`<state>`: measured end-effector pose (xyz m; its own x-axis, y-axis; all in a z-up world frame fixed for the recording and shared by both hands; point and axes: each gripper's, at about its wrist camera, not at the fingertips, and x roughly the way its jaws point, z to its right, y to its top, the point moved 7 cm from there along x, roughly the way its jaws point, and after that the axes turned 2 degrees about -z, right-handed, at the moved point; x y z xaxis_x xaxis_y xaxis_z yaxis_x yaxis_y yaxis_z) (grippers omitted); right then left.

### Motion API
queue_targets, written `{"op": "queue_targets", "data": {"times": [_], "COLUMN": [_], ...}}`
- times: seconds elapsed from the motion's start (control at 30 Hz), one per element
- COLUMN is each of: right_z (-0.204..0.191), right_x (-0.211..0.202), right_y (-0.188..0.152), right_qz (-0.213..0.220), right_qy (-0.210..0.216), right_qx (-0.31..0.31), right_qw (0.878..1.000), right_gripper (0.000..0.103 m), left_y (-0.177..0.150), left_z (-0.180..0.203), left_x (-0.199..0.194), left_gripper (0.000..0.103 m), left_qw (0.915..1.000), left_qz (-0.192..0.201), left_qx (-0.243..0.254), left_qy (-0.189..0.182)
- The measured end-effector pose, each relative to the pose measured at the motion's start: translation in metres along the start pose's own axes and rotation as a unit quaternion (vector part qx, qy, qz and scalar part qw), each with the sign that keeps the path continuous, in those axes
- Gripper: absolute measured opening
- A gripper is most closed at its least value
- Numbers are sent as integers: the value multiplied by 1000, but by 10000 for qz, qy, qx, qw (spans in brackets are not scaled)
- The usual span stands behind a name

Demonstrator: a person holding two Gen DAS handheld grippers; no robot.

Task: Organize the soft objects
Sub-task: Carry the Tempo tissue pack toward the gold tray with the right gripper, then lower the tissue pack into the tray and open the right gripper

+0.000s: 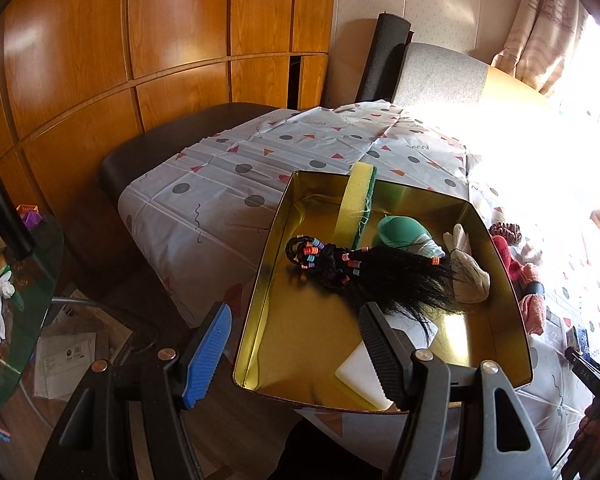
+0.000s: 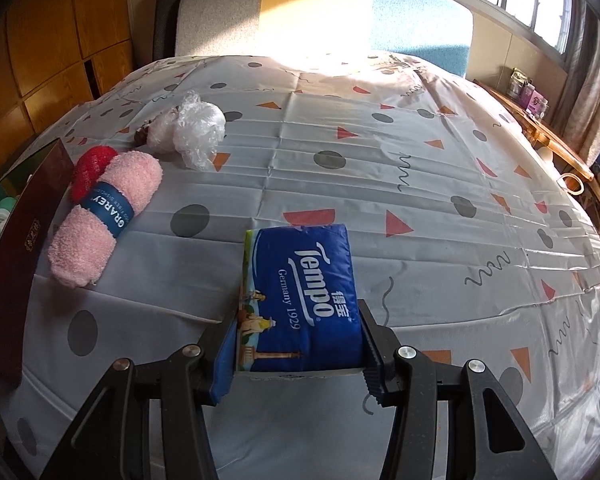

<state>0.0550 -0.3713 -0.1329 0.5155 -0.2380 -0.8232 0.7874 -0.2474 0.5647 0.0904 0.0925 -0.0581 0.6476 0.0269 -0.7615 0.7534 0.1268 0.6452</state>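
Note:
An open gold tin sits at the table's corner. In it lie a yellow-green sponge, a green soft thing, a black hairpiece with coloured beads, a white glove and a white block. My left gripper is open over the tin's near left wall, blue finger outside, black finger inside, gripping nothing. My right gripper is shut on a blue Tempo tissue pack just above the tablecloth. Pink yarn, red yarn and crumpled plastic lie to its left.
The tin's maroon outer side stands at the left edge of the right wrist view. A patterned tablecloth covers the table, with a chair behind. A glass side table and a dark seat are left of the table.

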Motion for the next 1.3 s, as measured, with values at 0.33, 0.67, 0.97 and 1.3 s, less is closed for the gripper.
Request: {"op": "queue_targets", "data": {"times": [0.33, 0.67, 0.97, 1.3], "right_z": [-63, -160, -228, -268], "right_x": [-41, -87, -110, -106], "right_y": [10, 22, 20, 15], "right_qz": [374, 706, 816, 705], "right_qy": [637, 1474, 1986, 2098], "right_qx": [-424, -1260, -1886, -2294], "right_qw": [9964, 9785, 9583, 9478], "right_gripper": [52, 52, 52, 52], "left_y": [-2, -4, -3, -3], "left_z": [-2, -1, 0, 1], "left_x": [1, 1, 3, 3], "left_gripper": [67, 67, 67, 67], "left_qw": [10000, 10000, 10000, 10000], "left_qz": [2, -16, -28, -7], "left_qx": [-9, 33, 58, 67], "left_qy": [-19, -30, -30, -5]}}
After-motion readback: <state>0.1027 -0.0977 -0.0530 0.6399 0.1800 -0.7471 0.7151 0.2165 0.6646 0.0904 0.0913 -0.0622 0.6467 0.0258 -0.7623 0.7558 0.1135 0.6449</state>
